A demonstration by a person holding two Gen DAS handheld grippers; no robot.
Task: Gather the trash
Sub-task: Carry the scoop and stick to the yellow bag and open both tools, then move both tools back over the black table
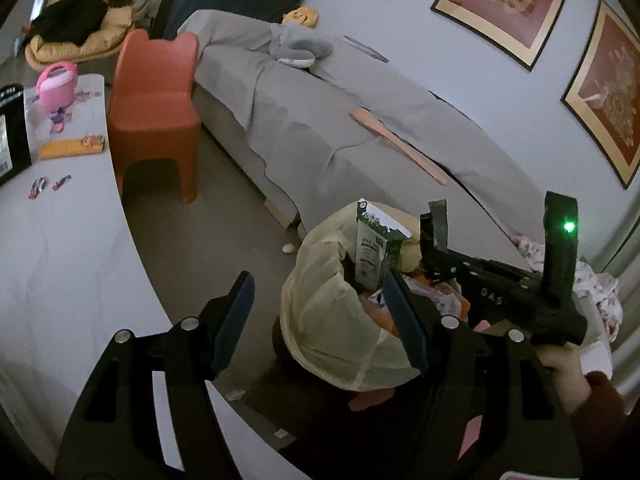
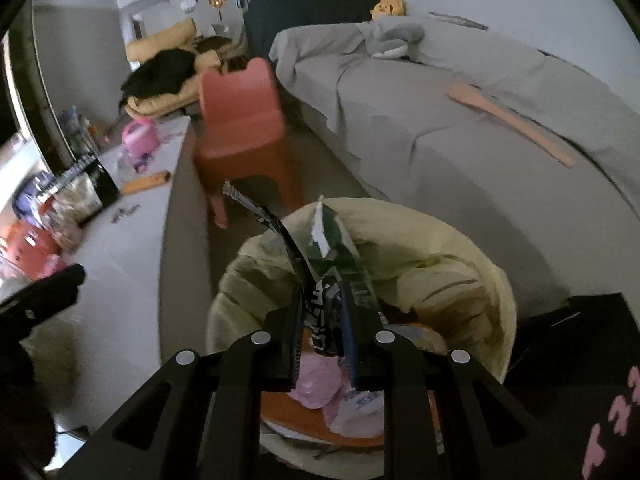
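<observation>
A trash bin lined with a pale yellow bag (image 1: 332,320) (image 2: 472,280) stands on the floor between the white table and the bed. It holds several wrappers, among them a green and white carton (image 1: 370,248) (image 2: 340,248). My right gripper (image 2: 322,312) is over the bin, shut on a black and white wrapper (image 2: 280,232) that sticks up from its jaws. In the left wrist view the right gripper's body (image 1: 516,284) hangs over the bin's right side. My left gripper (image 1: 320,308) is open and empty, just above the bin's left rim.
A white table (image 1: 60,248) at left carries small wrappers (image 1: 48,184), an orange packet (image 1: 72,146), a black box (image 1: 12,132) and a pink toy (image 1: 58,86). A red child's chair (image 1: 154,108) stands by the grey bed (image 1: 320,120). A small pale scrap (image 1: 288,249) lies on the floor.
</observation>
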